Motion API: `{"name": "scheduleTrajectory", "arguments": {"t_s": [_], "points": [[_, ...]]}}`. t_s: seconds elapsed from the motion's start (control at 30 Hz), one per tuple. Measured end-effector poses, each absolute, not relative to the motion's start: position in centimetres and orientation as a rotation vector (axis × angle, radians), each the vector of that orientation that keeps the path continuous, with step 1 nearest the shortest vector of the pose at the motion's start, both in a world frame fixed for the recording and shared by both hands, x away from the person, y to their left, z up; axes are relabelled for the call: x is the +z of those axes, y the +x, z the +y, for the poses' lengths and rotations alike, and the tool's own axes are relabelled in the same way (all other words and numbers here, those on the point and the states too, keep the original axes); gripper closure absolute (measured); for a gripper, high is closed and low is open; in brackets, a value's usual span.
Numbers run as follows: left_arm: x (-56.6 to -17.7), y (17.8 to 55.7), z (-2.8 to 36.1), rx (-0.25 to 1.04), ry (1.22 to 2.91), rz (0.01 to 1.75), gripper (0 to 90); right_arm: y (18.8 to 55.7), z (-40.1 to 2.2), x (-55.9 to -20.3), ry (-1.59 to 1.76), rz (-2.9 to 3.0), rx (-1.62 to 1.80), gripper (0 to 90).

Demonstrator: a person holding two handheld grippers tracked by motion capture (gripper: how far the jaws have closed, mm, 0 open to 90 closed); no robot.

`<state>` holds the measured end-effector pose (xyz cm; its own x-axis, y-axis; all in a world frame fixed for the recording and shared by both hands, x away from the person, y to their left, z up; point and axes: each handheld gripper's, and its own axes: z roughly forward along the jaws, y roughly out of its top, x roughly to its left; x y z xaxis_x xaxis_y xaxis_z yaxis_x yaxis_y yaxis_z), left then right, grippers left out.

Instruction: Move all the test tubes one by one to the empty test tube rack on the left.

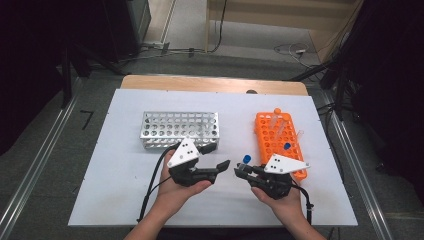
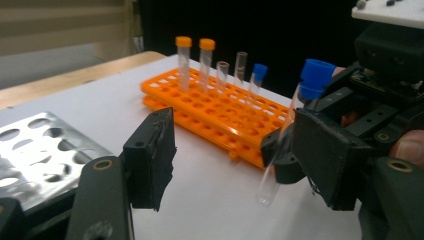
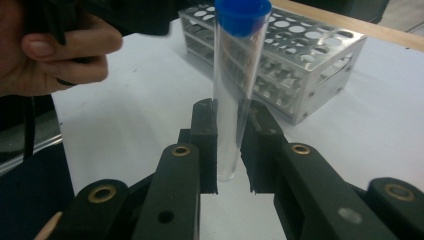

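Blue-capped tube [image 3: 235, 95] in right tool [image 3: 230, 150]

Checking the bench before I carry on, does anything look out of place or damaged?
Nothing looks spilled or broken. One blue-capped tube is out of the orange rack, clamped upright in the right hand-held gripper above the white mat.

On the white table mat [image 1: 125, 190], the silver perforated metal rack [image 1: 179, 129] stands to the left and the orange plastic tube rack [image 1: 276, 140] to the right, well apart. Several tubes stand in the orange rack. Before the racks, the left gripper [image 1: 224, 166] faces the right gripper [image 1: 241, 171], which clamps the clear blue-capped test tube [image 3: 237, 95] upright between them.
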<state>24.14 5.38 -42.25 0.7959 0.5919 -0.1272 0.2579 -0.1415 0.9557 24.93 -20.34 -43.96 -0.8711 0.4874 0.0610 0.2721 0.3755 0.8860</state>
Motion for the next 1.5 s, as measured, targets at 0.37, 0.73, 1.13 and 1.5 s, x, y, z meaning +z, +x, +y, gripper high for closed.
{"name": "scheduleTrajectory", "arguments": {"t_s": [0.37,0.73,1.13,1.5], "points": [[-43.0,23.8,3.5,0.221,1.779,0.569,52.3,24.7,-19.3,-44.5,0.648,2.485,1.476,75.4],[-43.2,23.6,2.6,0.22,1.807,0.529,72.3,24.3,-18.5,-44.8,0.608,2.532,1.464,75.4],[-42.7,23.7,3.5,0.258,1.765,0.551,76.8,24.2,-19.2,-45.1,0.617,2.504,1.503,63.0],[-42.0,24.8,6.3,0.309,1.695,0.65,76.8,24.0,-23.8,-44.3,0.697,2.393,1.569,28.6]]}}
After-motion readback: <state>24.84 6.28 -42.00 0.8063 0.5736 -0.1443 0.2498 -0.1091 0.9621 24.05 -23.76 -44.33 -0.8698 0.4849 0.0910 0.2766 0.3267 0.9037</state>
